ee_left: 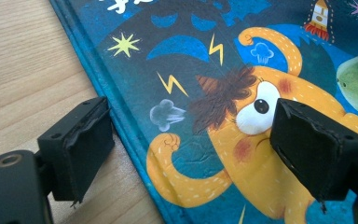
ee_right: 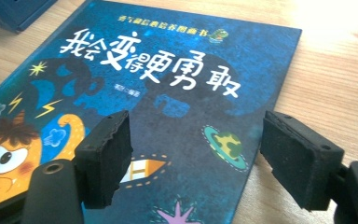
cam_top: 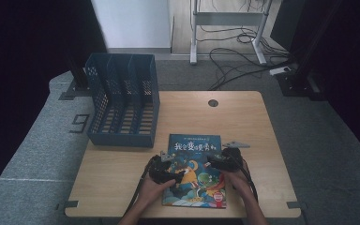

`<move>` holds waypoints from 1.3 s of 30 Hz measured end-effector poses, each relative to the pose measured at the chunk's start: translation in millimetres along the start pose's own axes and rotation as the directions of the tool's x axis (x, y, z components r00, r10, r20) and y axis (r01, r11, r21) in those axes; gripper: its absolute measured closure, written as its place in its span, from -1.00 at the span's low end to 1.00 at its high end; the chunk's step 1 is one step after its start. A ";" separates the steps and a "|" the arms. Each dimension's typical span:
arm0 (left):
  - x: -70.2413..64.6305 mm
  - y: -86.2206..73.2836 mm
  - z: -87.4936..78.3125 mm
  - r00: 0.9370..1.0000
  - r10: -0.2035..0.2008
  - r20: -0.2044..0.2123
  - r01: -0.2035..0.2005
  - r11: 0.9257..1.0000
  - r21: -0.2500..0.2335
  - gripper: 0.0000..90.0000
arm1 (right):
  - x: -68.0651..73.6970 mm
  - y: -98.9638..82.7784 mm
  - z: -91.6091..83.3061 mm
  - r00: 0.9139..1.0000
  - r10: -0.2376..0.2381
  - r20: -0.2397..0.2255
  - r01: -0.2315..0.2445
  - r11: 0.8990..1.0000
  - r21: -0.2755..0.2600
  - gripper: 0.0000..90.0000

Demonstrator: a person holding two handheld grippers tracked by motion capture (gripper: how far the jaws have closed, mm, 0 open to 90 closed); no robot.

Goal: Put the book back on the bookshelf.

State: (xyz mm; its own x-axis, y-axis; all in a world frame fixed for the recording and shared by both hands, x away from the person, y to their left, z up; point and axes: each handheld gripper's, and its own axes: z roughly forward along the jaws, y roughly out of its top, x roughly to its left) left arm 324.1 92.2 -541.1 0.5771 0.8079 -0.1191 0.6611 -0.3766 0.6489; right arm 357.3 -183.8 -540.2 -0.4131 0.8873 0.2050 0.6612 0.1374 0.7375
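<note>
- both tongs hover low over the picture book [cam_top: 195, 169], jaws spread wide, nothing pinched in either.
- left gripper [ee_left: 186, 154] straddles the book's left edge in the left gripper view: 1 jaw sits on the bare wood just beside the edge, the other hangs above the orange monster on the cover. can't tell for sure if the pads touch anything.
- right gripper [ee_right: 191, 158] does the same at the right edge in the right gripper view, 1 jaw over the cover, 1 out over the table [ee_right: 317, 70].
- in the high view the left gripper [cam_top: 165, 161] and right gripper [cam_top: 226, 153] sit at opposite sides of the book, so my guess is a 2-handed pick-up is being lined up.
- progress: looks like the very start. book lies flat, closed, front cover up, near the front edge of the table, a bit right of centre. nothing lifted yet.
- what's left, i reckon: grip it, raise it, probably stand it in the blue file rack [cam_top: 123, 101] at the back left, whose 3 slots look empty.
- the book itself: thin hardcover, deep blue, white chinese title up top, orange horned monster, green creature, lightning bolts, stars, a rocket. glossy, so it may be slippery.
</note>
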 end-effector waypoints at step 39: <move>2.5 0.1 -0.8 1.000 0.009 0.020 -0.009 1.000 0.003 -0.73 | -22.5 -0.3 -10.1 0.952 0.191 -0.238 -0.200 0.980 -0.015 -0.11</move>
State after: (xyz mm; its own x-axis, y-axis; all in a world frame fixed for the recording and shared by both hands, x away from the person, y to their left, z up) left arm 325.2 94.5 -540.7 0.5926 0.7952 -0.1281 0.6574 -0.3857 0.6473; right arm 360.1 -208.2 -538.4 -0.4163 0.7666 0.4889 0.7207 -0.0496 0.6914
